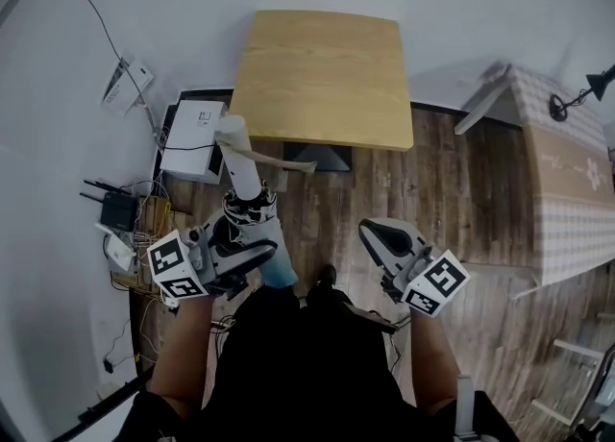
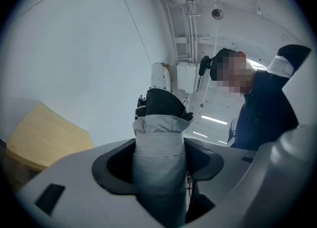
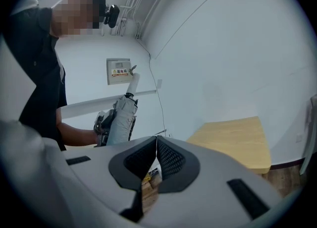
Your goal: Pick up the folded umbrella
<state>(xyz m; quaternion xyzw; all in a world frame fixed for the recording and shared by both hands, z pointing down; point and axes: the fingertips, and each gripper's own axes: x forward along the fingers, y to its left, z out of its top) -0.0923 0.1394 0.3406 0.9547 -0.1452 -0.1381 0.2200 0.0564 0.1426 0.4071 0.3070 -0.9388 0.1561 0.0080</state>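
Fingers of the left gripper, at the lower left of the head view, are clamped on the folded umbrella, which is held in the air and slants up toward the wooden desk at top centre. The right gripper, at lower right, holds nothing.

In the left gripper view, the dark pads squeeze the umbrella's grey sleeve at lower centre.

In the right gripper view, the fingers meet at lower centre with nothing between them. The umbrella stands left of centre, and the desk is at the right.

Folded umbrella between fingers of left gripper, right gripper to its right, table ahead of both
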